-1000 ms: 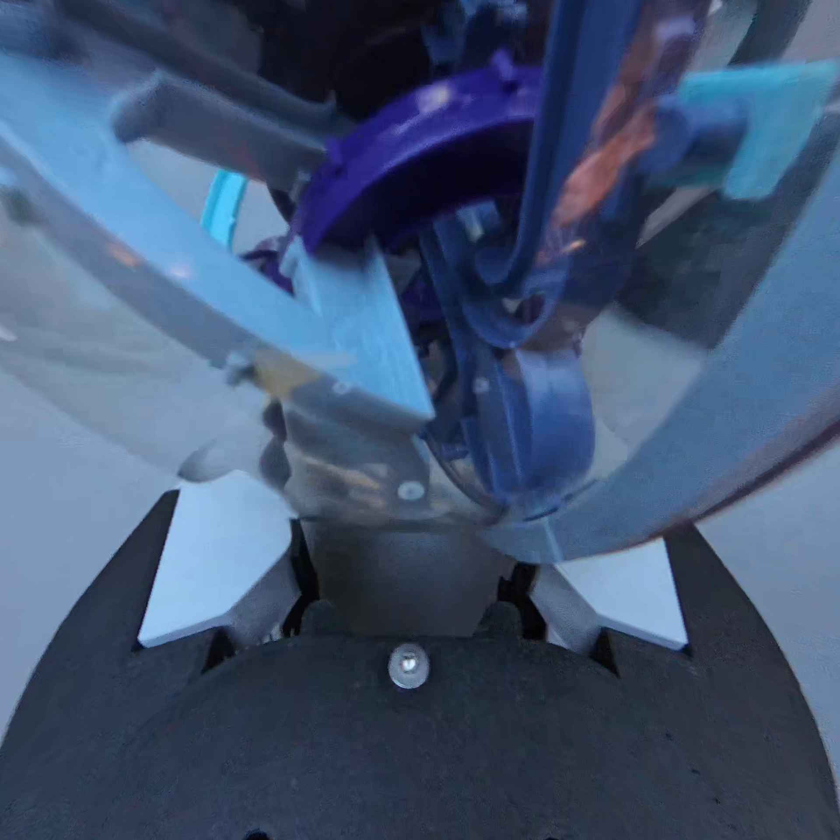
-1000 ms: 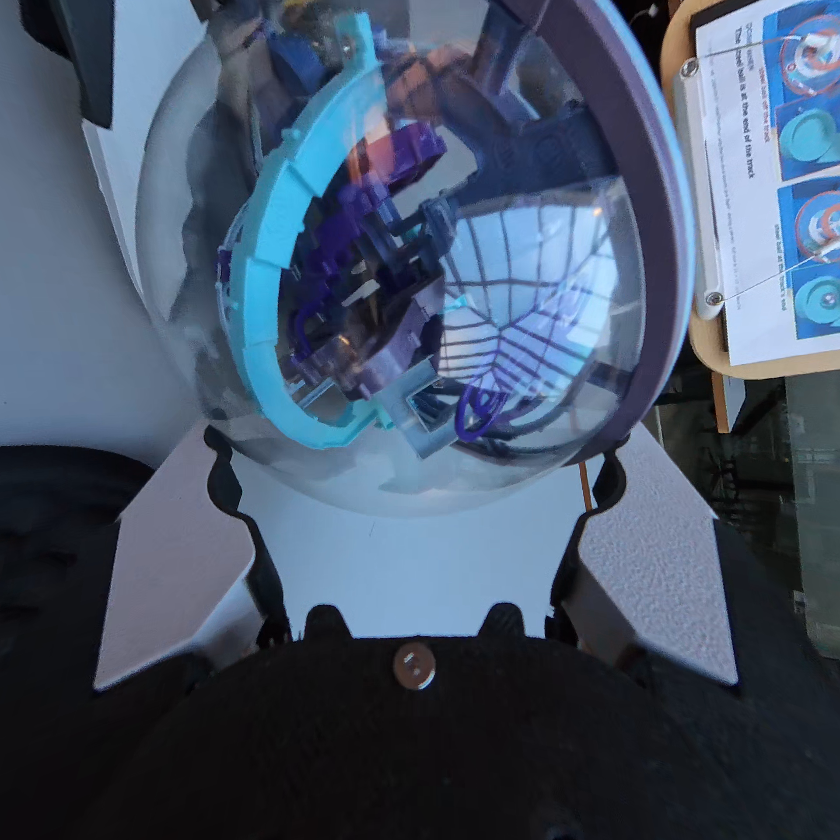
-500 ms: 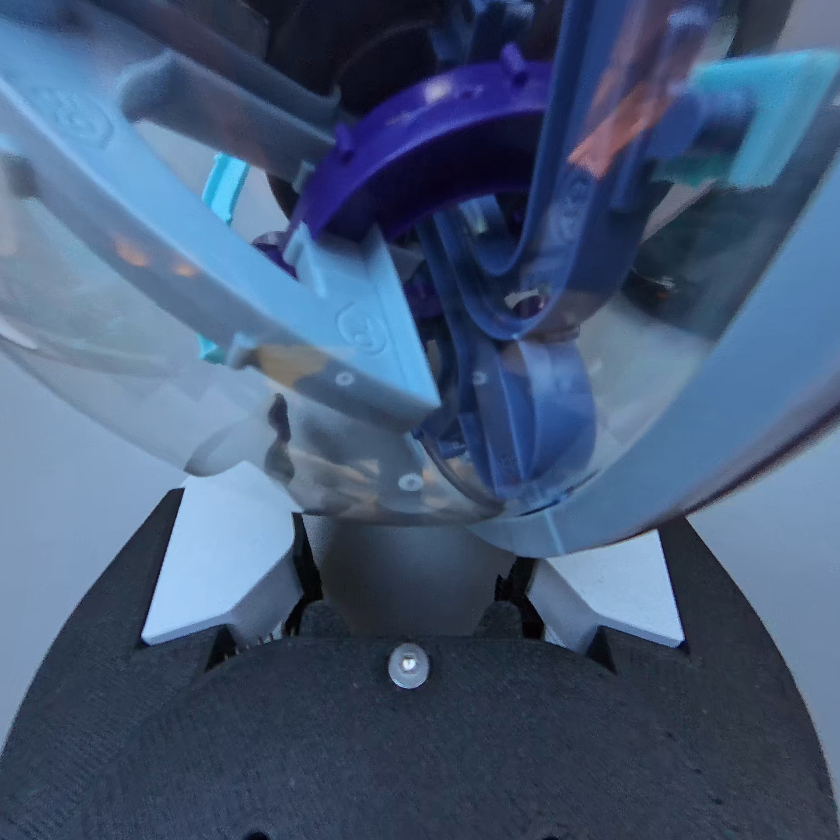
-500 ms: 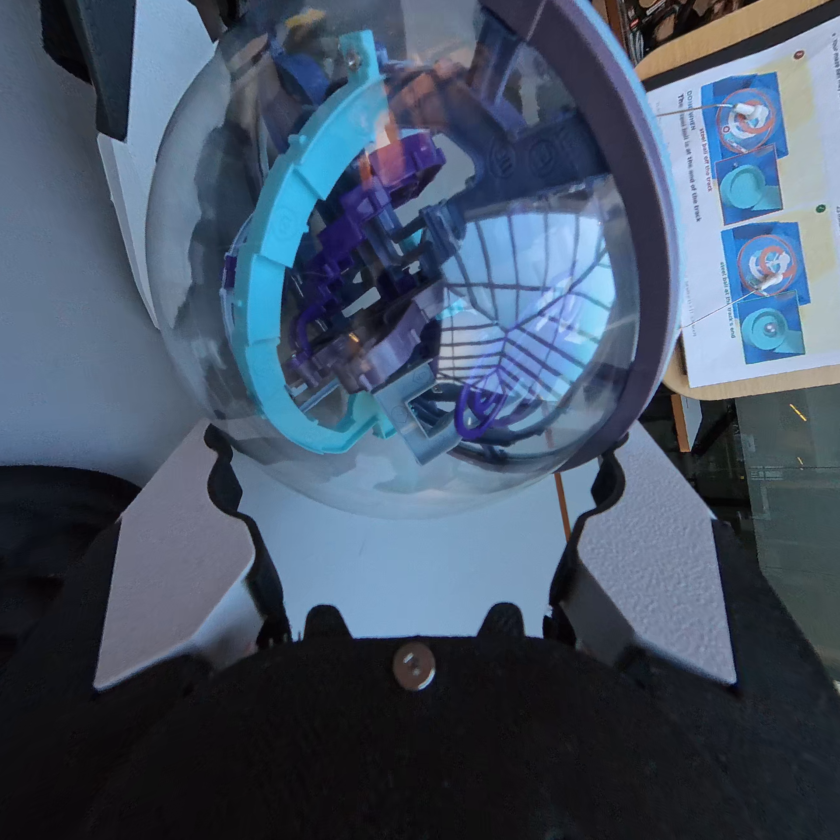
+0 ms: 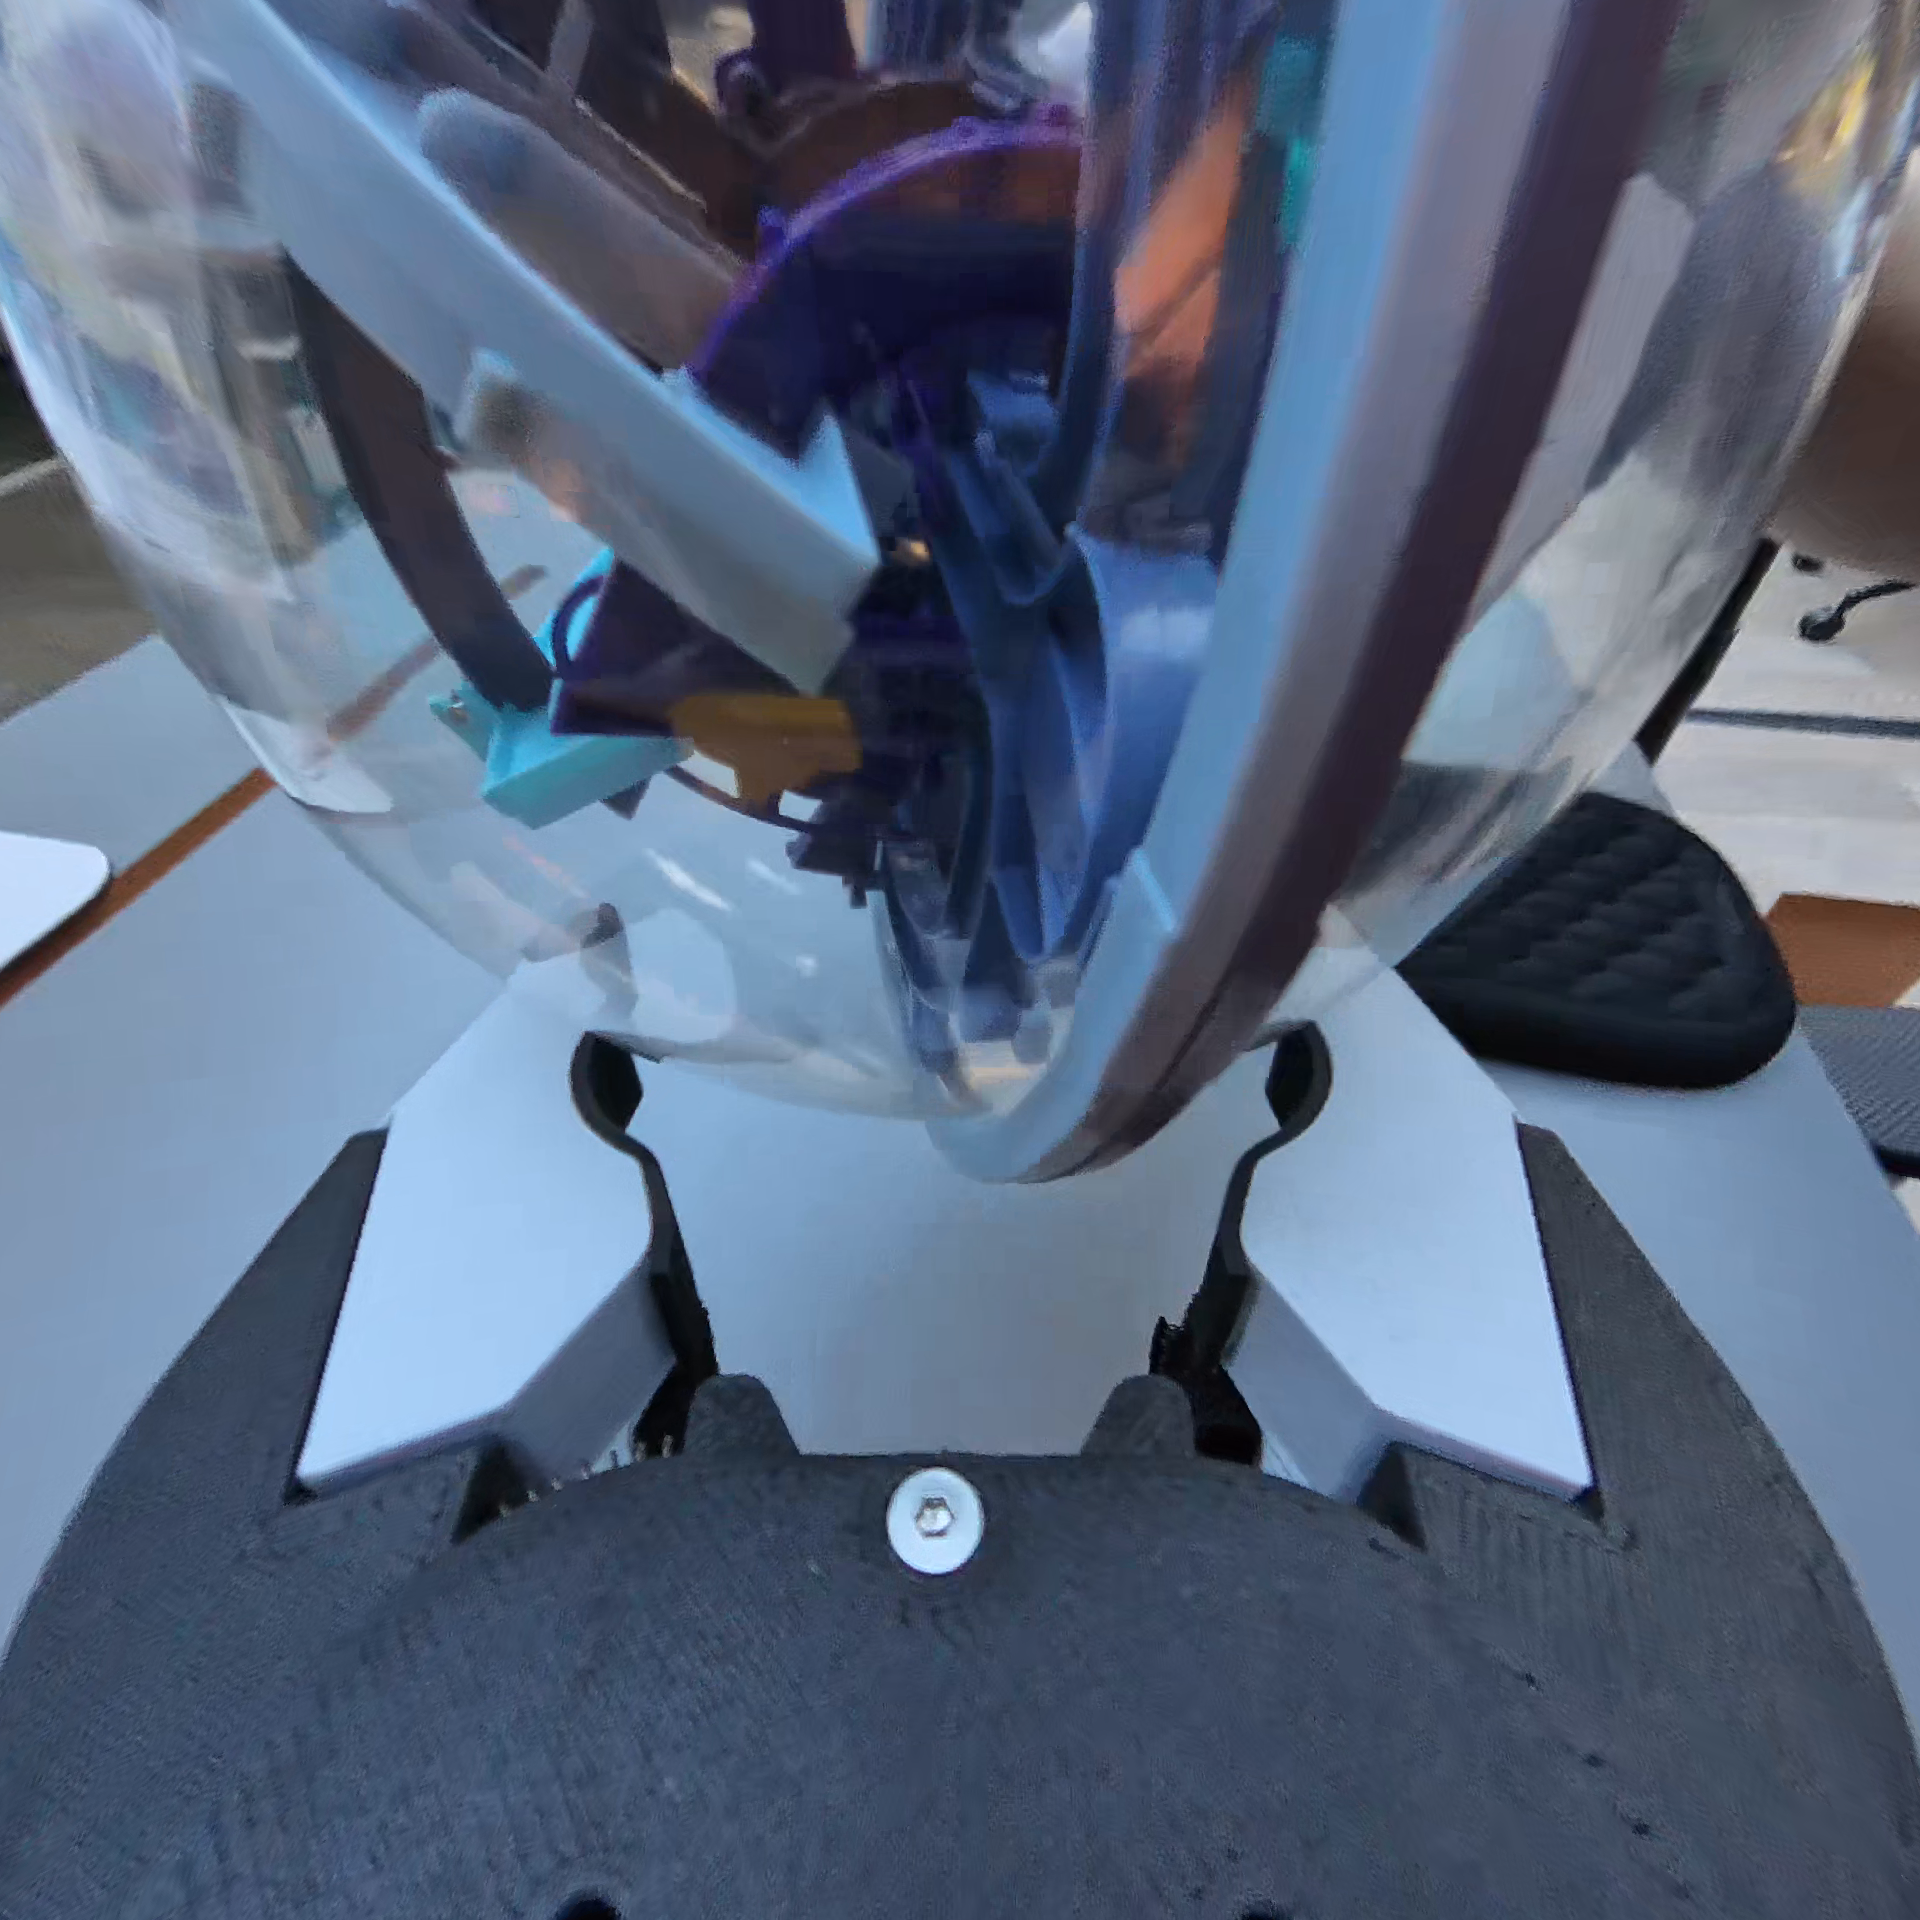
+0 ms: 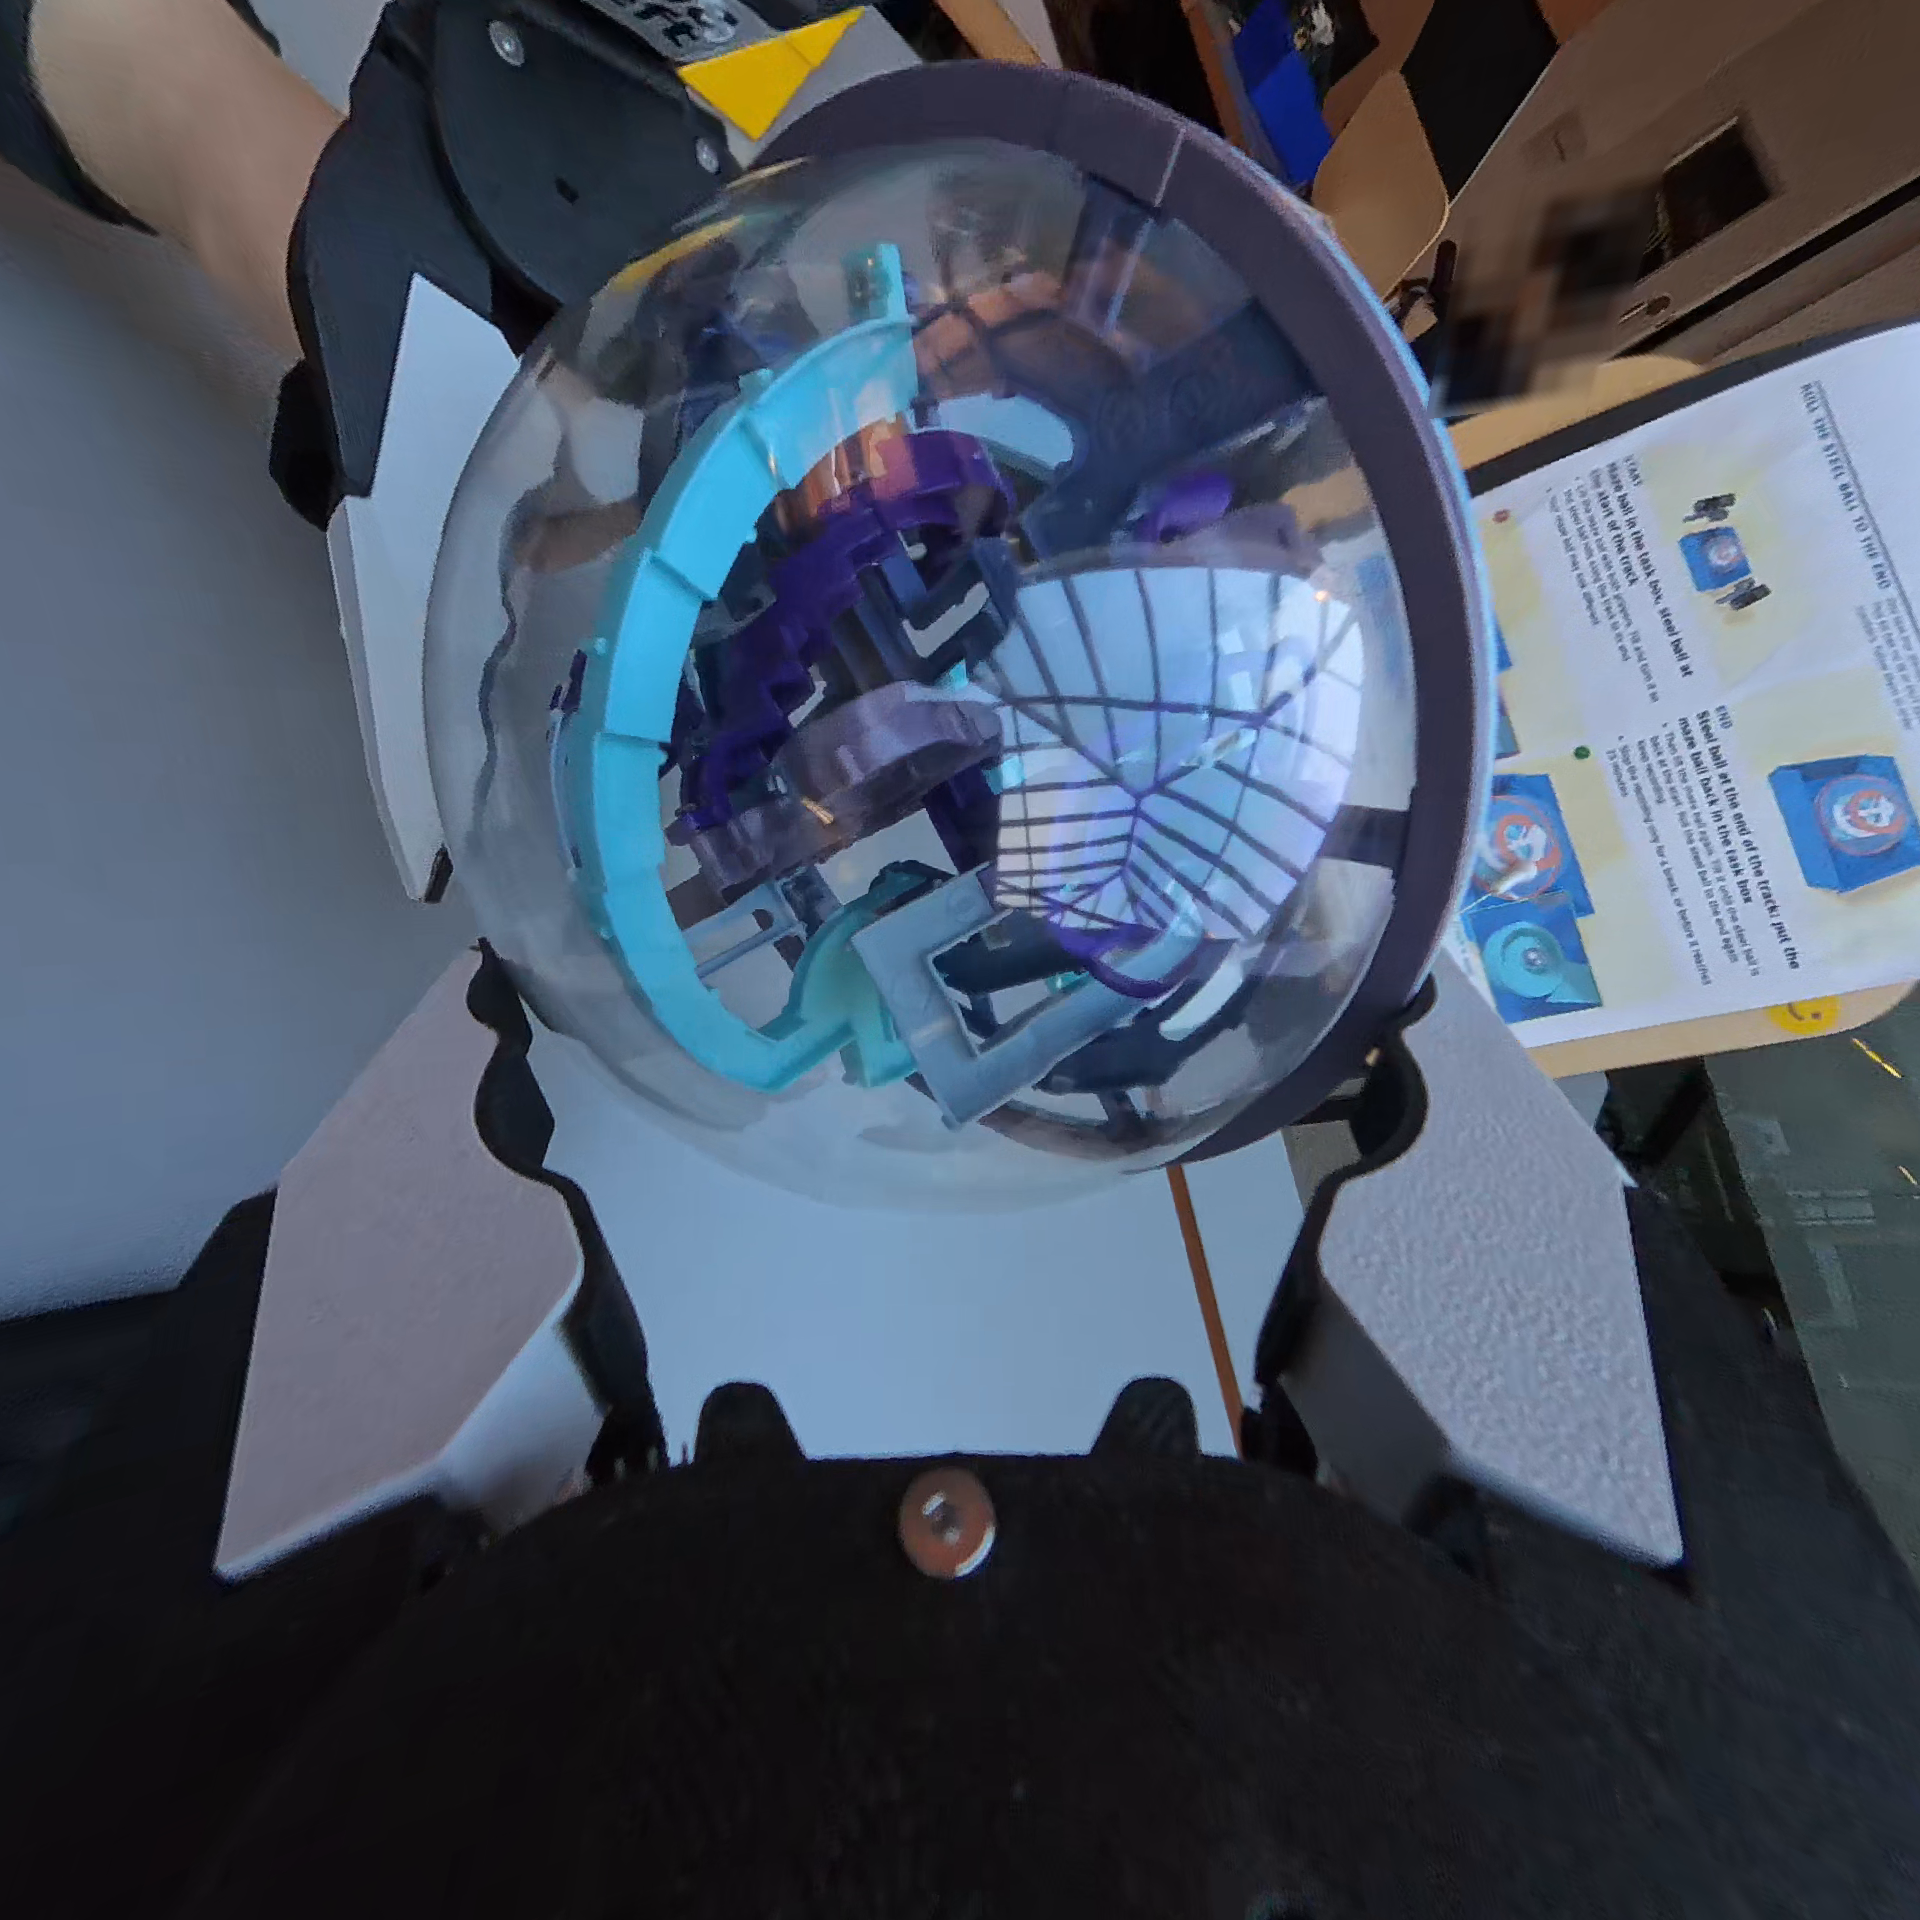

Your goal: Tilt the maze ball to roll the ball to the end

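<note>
Clear plastic maze ball (image 6: pixel 935 665) is held aloft above the white table (image 5: pixel 208 1039), cradled between the spread fingers of the left gripper (image 5: pixel 951 1060) and right gripper (image 6: pixel 951 1049). Tilting is judged under way; the steel ball cannot be located. Next, a slow, coordinated roll is called for. A printed instruction sheet (image 6: pixel 1704 665) lies beside; its writing is not transcribed.

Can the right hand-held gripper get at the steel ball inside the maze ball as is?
Probably not: the maze ball is a closed clear shell, and the right hand-held gripper only cradles its outside.
</note>
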A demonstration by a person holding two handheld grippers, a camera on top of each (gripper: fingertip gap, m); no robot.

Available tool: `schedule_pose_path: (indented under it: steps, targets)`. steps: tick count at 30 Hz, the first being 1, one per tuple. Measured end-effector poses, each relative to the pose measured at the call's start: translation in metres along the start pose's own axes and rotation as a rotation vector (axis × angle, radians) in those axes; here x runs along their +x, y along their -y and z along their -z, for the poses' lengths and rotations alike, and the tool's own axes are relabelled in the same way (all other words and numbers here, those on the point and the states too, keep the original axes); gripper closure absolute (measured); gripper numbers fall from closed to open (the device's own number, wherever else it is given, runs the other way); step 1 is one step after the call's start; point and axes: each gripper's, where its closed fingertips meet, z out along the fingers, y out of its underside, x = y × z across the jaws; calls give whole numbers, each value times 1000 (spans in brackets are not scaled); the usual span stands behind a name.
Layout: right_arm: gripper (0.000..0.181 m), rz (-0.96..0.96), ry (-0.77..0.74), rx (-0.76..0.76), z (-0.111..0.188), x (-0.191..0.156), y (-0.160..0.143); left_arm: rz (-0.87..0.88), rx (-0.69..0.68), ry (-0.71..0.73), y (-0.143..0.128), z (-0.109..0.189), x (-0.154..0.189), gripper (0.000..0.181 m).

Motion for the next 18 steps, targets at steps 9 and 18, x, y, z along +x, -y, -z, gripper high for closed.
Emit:
schedule_pose_path:
  steps: [9, 18]
  targets:
    - [23, -26, -10, 45, 12, 28, 74, 39, 212, 64, 66, 50, 5, 47]
    - [23, -86, -9, 120, 16, 40, 147, 59, 337, 96, 110, 114, 14, 42]
